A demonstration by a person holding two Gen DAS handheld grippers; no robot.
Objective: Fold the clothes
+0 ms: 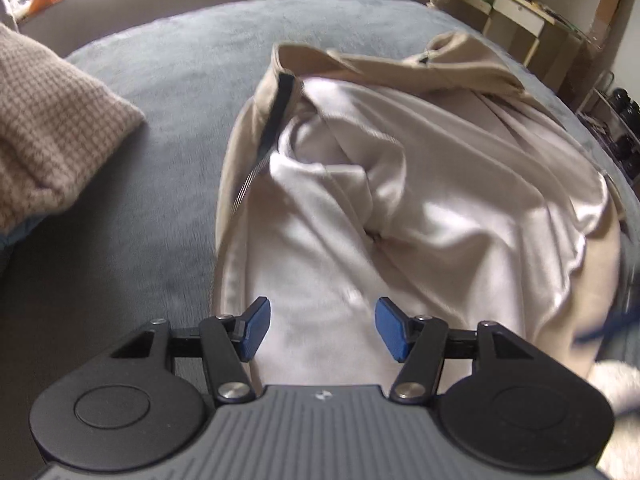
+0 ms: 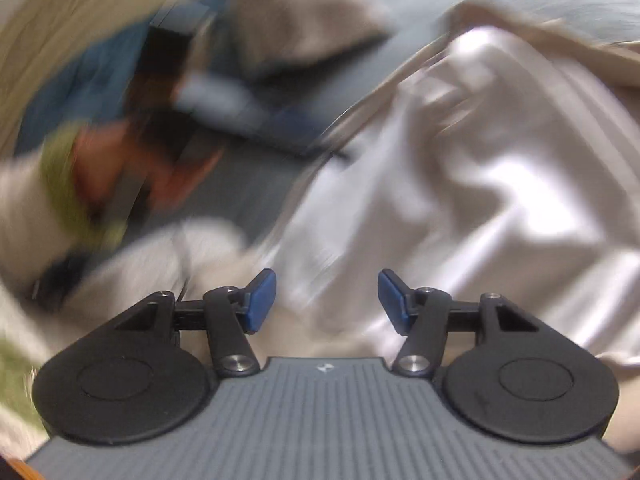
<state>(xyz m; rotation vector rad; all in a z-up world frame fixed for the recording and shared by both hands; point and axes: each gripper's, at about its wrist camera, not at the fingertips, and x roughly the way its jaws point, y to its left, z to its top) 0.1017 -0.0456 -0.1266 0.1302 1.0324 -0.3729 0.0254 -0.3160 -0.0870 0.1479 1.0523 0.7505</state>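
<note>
A beige jacket (image 1: 400, 184) lies open on the grey bed cover (image 1: 160, 80), its pale shiny lining facing up and rumpled, a metal zipper (image 1: 248, 178) running down its left edge. My left gripper (image 1: 322, 330) hovers over the near part of the lining, open, nothing between its blue pads. The right wrist view is heavily blurred by motion. There the same lining (image 2: 480, 168) fills the right half, and my right gripper (image 2: 327, 302) is open above its near edge. A person's hand (image 2: 132, 168) holding the other gripper shows blurred at the left.
A knitted beige cushion (image 1: 52, 128) rests on the bed at the left. Wooden shelving (image 1: 520, 12) and a rack with dark items (image 1: 620, 120) stand beyond the bed's far right edge. A grey cushion (image 2: 300, 16) and blue fabric (image 2: 92, 80) appear blurred in the right wrist view.
</note>
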